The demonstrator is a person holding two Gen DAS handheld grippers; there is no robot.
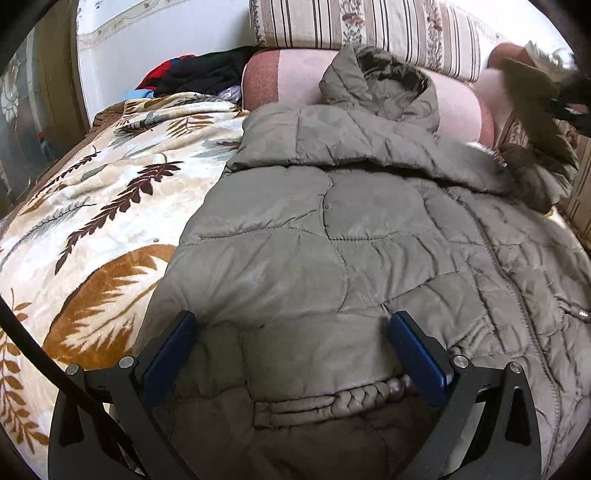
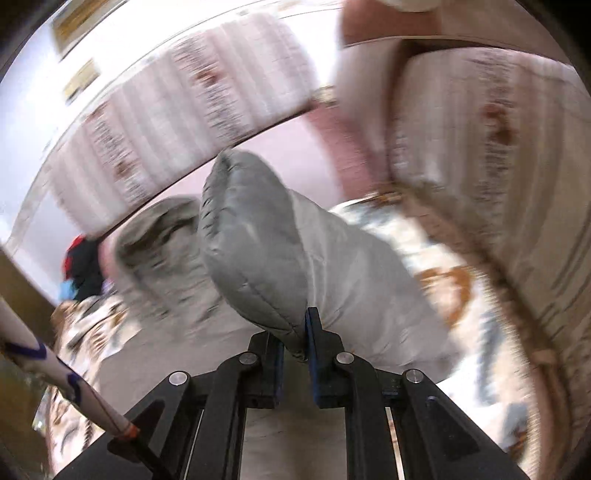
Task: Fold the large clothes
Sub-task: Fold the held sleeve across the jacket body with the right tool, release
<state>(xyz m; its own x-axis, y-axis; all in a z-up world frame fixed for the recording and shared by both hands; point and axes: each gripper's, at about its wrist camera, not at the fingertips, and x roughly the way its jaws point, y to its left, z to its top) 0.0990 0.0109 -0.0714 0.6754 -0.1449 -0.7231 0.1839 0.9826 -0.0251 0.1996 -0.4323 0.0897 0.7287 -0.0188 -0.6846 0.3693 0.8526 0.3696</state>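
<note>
Grey-green quilted coat (image 1: pixel 369 229) spread flat on a leaf-patterned blanket (image 1: pixel 96 206), hood (image 1: pixel 380 85) up against a pink bolster cushion (image 1: pixel 291 70). Stitched panels puffed and creased, a zip line running down the right half, a braided cord (image 1: pixel 354 400) lying across the lower edge. Fur trim (image 1: pixel 524 173) bunched at the far right of the collar.

Left gripper (image 1: pixel 293 354) low over the hem, blue-padded fingers (image 1: pixel 170 354) spread wide, one to each side of a panel, padding bulging up between them; whether the pads press into the fabric is hard to tell.

Right gripper (image 2: pixel 295 343) pressed together on a fold of the coat (image 2: pixel 255 236), pinching the tip of a puffy rounded section, likely a sleeve, lifted clear of the rest. Fabric rising up and away from the fingers, the remainder trailing down to the blanket (image 2: pixel 443 280). Whole right view smeared by motion blur.

Behind the bolster, a striped floral cushion (image 1: pixel 362 26) along the back, seen also in the right view (image 2: pixel 177 96). A pile of dark and red clothes (image 1: pixel 199 74) heaped at the far left corner beside the bolster. White wall above, a wooden frame at the left edge. A black cable (image 1: pixel 33 347) crossing the lower left corner.
</note>
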